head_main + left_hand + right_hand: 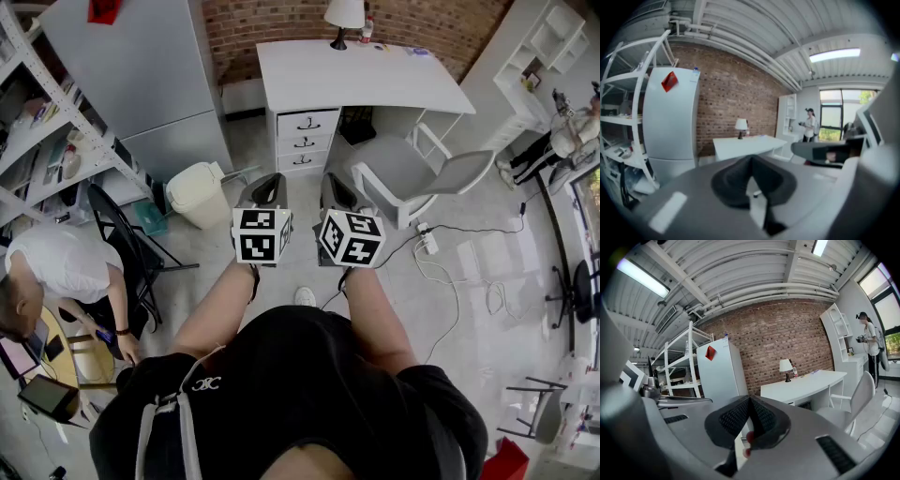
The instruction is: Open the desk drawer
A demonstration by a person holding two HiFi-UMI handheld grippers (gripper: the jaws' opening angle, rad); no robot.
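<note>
1. left hand-held gripper (266, 187) is held out in front of the person's torso, over the floor. In the left gripper view (751, 163) its dark pads meet: jaws together, nothing between them.
2. right hand-held gripper (337, 189) is just beside it, with the two marker cubes near each other. In the right gripper view (750, 403) the ribbed pads are pressed together and hold nothing.
3. cream waste bin (197, 193) stands on the floor, left of the grippers and a little beyond them.
4. grey-and-white chair (412, 173) stands on the floor near the worktop's front edge, right half, turned at an angle.
5. desk drawer (307, 122) is the top of a stack of three under the worktop's left end. All three fronts sit flush and closed, each with a dark handle, well apart from both grippers.
6. white worktop (375, 80) carries a lamp (344, 17) at its back edge, near the middle.
7. white fridge (141, 70) stands left of the worktop, and a brick wall (281, 19) runs behind both.
</note>
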